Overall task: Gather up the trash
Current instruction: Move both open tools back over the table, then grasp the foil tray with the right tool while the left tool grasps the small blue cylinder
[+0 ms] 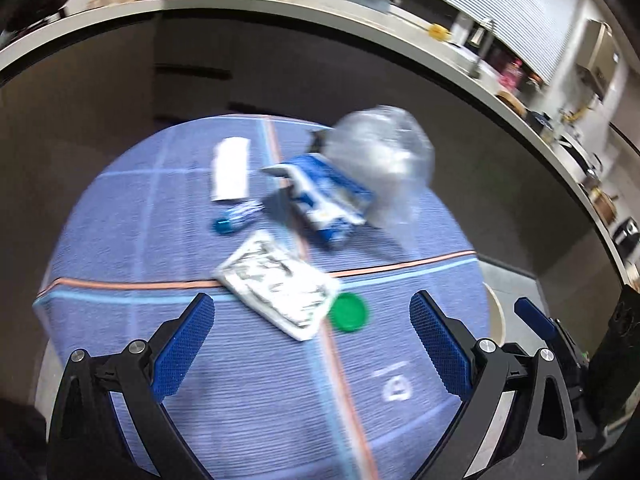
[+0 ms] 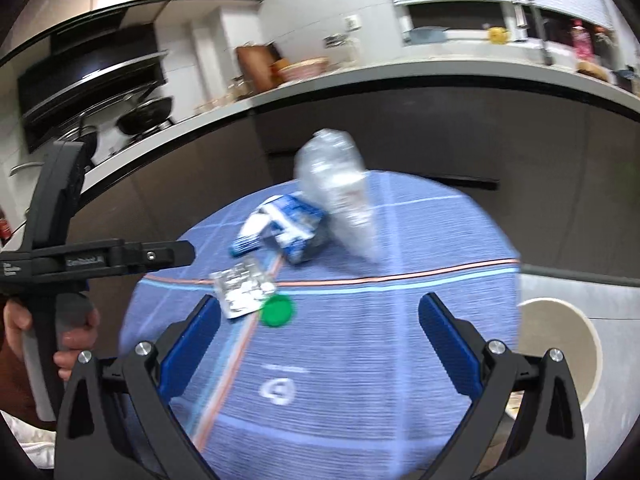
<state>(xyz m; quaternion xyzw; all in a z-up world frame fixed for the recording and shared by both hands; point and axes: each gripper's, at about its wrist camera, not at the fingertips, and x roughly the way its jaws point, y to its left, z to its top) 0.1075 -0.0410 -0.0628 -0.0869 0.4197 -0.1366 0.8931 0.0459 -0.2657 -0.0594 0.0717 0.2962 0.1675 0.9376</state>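
Note:
Trash lies on a round table under a blue cloth (image 1: 256,380) (image 2: 360,380). A crumpled clear plastic bottle (image 1: 384,160) (image 2: 340,188) leans at the far side, next to a torn blue-and-white carton (image 1: 324,196) (image 2: 288,228). Nearer lie a silver blister pack (image 1: 280,284) (image 2: 242,286) and a green cap (image 1: 348,312) (image 2: 277,311). A white paper slip (image 1: 231,168) and a small blue item (image 1: 232,220) lie at the left. My left gripper (image 1: 312,320) hovers open above the blister pack and cap. My right gripper (image 2: 320,320) is open too, with the cap just left of its middle.
A beige round bin (image 2: 560,344) (image 1: 494,312) stands on the floor right of the table. Dark cabinets under a grey counter (image 2: 360,80) curve behind, with a stove and pan (image 2: 148,114) at the left. A hand (image 2: 76,332) holds the left gripper's handle.

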